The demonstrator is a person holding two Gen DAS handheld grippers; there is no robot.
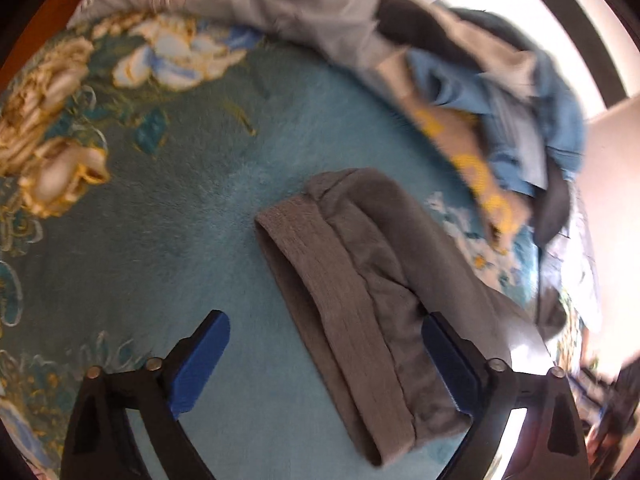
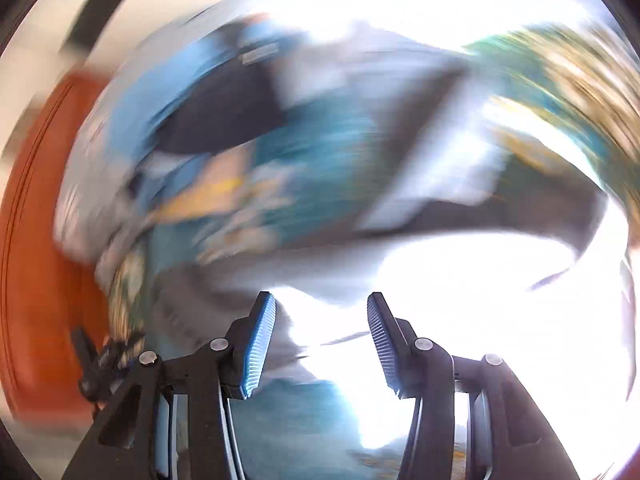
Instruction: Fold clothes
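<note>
- Left gripper (image 1: pixel 326 364): jaws wide, straddling the grey garment (image 1: pixel 360 300), ribbed hem on teal blanket (image 1: pixel 180 220); nothing pinched
- Step, judged: approach; next, close on hem
- Right gripper (image 2: pixel 321 344): part-open, empty; view blurred

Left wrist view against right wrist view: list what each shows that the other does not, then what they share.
Only the left wrist view shows the grey garment lying flat, its ribbed band between the wide-open pads of the left gripper, which do not press it, plus the pile of unfolded clothes behind it.

Only the right wrist view shows the right gripper, its jaws apart with nothing between them, and an orange surface at the left. The rest is motion blur.

Both show the teal floral blanket.
</note>
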